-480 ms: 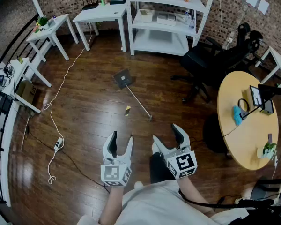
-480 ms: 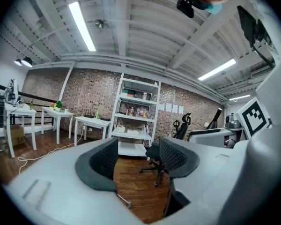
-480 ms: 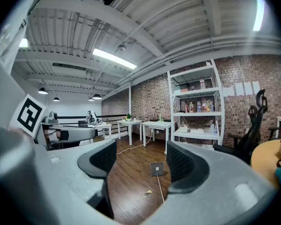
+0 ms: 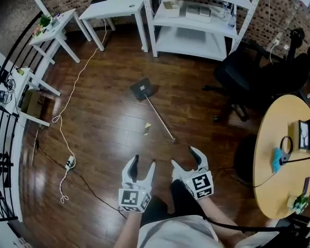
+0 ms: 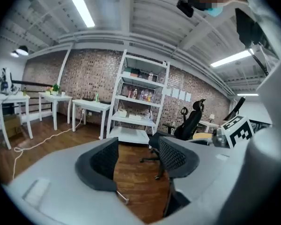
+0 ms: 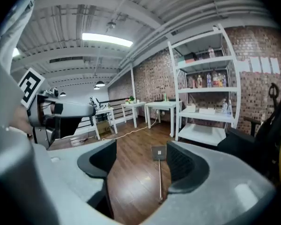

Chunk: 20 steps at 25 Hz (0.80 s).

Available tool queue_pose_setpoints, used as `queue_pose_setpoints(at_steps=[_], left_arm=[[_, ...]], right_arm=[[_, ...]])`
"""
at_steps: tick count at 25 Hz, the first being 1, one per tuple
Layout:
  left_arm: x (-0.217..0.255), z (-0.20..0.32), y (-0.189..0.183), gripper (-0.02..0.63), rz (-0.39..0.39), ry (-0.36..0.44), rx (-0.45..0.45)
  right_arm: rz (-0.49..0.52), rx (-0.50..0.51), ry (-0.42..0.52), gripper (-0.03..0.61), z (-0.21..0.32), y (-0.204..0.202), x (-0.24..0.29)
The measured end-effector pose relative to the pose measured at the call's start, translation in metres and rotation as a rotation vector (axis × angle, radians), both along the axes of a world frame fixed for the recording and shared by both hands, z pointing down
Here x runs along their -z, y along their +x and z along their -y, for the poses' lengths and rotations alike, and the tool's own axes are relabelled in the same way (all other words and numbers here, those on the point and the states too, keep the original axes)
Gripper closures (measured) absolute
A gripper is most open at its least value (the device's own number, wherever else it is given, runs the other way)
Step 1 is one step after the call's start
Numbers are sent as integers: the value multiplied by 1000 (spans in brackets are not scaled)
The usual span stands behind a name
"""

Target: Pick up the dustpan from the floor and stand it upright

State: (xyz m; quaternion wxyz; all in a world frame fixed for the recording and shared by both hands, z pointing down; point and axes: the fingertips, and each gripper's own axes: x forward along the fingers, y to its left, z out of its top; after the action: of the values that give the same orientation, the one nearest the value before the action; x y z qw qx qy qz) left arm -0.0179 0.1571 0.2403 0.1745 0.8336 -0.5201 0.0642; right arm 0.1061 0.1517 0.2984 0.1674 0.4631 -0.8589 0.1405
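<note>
The dustpan (image 4: 142,89) lies flat on the wooden floor, a dark square pan with a long thin handle (image 4: 160,119) running toward me. In the right gripper view the dustpan (image 6: 158,153) shows between the jaws, some way off, its handle pointing at me. My right gripper (image 4: 185,158) is open and empty, just short of the handle's near end. My left gripper (image 4: 143,163) is open beside it, also empty. The left gripper view shows only the handle's tip (image 5: 122,198) low between the left gripper's (image 5: 138,156) jaws.
A small yellowish scrap (image 4: 147,128) lies left of the handle. A white shelf unit (image 4: 196,19) and white tables (image 4: 113,9) stand at the back. A black office chair (image 4: 258,71) and round wooden table (image 4: 284,154) are at right. A white cable (image 4: 67,112) trails along the left.
Both grippers and the head camera have moved forward, so the handle's near end now lies closer to the right gripper. Both grippers stay open; the dustpan has not moved.
</note>
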Motion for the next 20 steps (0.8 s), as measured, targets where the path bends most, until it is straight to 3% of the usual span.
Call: queue_pose_setpoints(at_steps=[8, 15, 20], left_arm=[[-161, 50, 39, 326, 9, -201, -68], [-331, 92, 33, 307, 2, -366, -71], [-464, 92, 30, 316, -53, -480, -26]], right_arm=[[-55, 28, -313, 257, 9, 32, -180], [-64, -45, -494, 258, 47, 38, -357], [-14, -24, -674, 258, 51, 34, -503]])
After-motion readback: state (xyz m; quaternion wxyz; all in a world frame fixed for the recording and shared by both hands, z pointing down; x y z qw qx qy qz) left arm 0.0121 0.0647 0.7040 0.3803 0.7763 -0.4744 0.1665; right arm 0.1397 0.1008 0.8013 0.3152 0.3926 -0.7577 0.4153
